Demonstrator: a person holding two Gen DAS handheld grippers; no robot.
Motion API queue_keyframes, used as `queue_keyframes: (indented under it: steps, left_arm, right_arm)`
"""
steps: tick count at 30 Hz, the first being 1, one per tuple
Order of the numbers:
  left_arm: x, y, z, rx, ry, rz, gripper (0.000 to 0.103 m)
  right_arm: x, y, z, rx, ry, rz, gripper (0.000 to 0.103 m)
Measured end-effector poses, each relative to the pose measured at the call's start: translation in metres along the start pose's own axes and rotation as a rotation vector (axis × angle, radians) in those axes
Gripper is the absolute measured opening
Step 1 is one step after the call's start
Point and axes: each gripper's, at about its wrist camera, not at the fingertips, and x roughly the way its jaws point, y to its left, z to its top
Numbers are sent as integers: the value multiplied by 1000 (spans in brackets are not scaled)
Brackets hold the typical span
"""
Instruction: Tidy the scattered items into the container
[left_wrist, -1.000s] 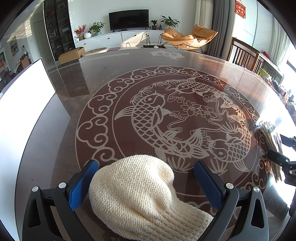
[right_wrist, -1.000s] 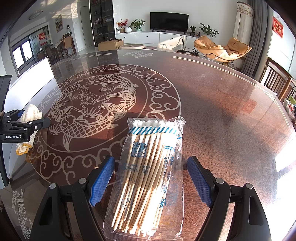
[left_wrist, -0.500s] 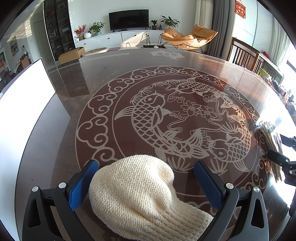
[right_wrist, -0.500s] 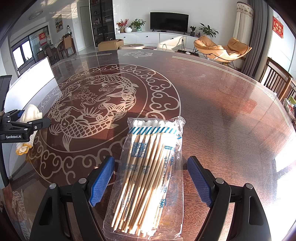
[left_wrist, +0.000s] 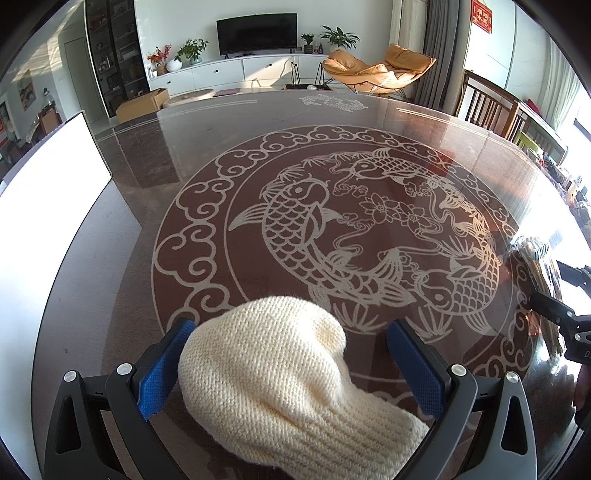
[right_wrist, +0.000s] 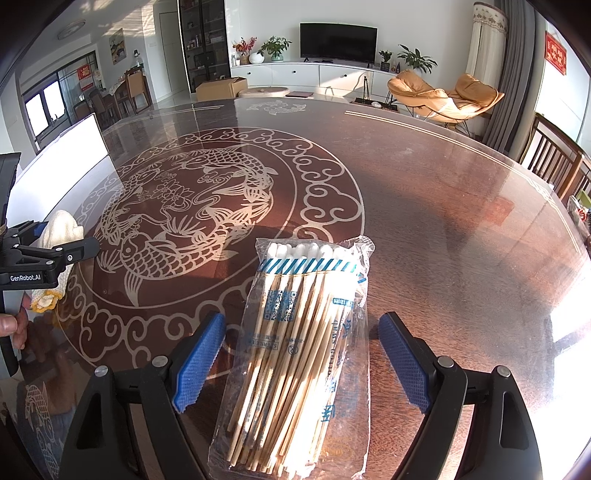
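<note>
A cream knitted glove (left_wrist: 277, 376) lies on the dark table between the fingers of my left gripper (left_wrist: 290, 326), which is open; the right pad stands clear of the wool and the left pad is at its edge. A clear bag of wooden cotton swabs (right_wrist: 299, 339) lies lengthwise between the fingers of my right gripper (right_wrist: 302, 317). Its jaws are opening and neither pad touches the bag. The right wrist view shows the left gripper (right_wrist: 55, 236) over the glove (right_wrist: 61, 229) at far left. In the left wrist view the right gripper (left_wrist: 561, 288) and bag (left_wrist: 535, 258) sit at the right edge.
A tall white container wall (left_wrist: 44, 206) stands at the table's left side, also visible as a white panel (right_wrist: 62, 158); its inside is hidden. The glossy table (right_wrist: 443, 206) carries a carp inlay. Wooden chairs (right_wrist: 554, 162) line the right edge.
</note>
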Motion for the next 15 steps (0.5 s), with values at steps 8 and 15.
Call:
queue_keyframes:
  steps: [8,15]
  left_arm:
    - [-18,-9,-3,3,-14,-55,37]
    - [-77,-11,7,21,-151,-54,33]
  right_arm:
    - [-12,-4,2,56,-23,2,30]
    - [-63,14,7,16,-104,61,30]
